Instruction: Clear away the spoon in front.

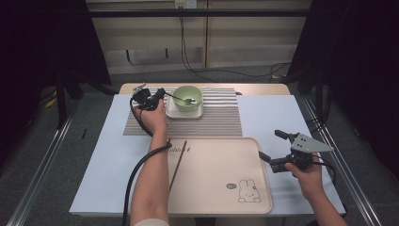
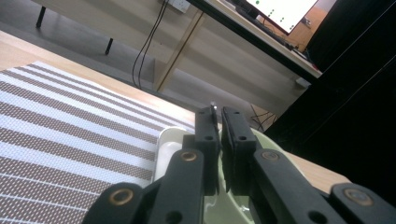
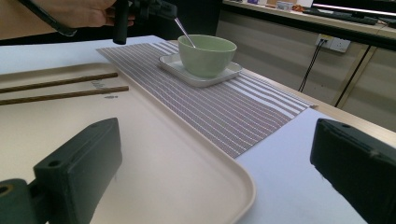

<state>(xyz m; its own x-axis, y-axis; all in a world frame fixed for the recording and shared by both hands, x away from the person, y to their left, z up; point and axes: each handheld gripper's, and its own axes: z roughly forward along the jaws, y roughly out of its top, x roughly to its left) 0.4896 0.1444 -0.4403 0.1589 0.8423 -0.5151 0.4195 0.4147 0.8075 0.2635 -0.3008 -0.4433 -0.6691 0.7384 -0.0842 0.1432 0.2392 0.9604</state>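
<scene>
High view, spoon (image 1: 181, 99) in green bowl (image 1: 188, 98)

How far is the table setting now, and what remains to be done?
Done: the green bowl stands on its white plate on the striped mat. In hand: the left tongs grip the spoon, its tip in the bowl. Left, probably: the chopsticks on the tray; the right tongs are open.

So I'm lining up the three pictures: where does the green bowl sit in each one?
High view: the green bowl sits top centre, on a white plate on the striped mat.
Left gripper view: its pale green rim curves at lower right, behind the jaws.
Right gripper view: the bowl is upper centre, a spoon leaning in it.
Shared landmark: the striped mat.
</scene>
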